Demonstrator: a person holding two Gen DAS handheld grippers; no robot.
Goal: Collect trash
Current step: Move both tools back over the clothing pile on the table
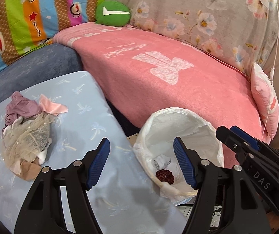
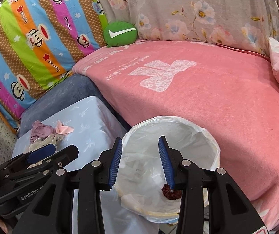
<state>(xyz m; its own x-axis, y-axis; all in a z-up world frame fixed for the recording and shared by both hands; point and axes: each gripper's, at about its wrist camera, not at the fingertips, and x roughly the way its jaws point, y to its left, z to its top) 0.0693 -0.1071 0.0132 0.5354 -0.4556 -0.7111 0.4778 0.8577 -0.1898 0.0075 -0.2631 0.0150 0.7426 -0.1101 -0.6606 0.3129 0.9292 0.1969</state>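
A white-lined trash bin stands in front of the pink sofa. A dark red scrunchie and a crumpled grey paper lie in it. My right gripper hovers over the bin mouth with its jaws apart and nothing between them; it shows at the right in the left wrist view. A pile of cloth and mesh scraps sits on the light blue cushion. My left gripper is open and holds nothing, right of the pile, over the cushion's edge.
A pink blanket covers the sofa seat behind the bin. A green round cushion, a striped monkey-print quilt and a floral cloth line the back. A small pink pillow leans at the right. A dark blue cushion lies behind the light blue one.
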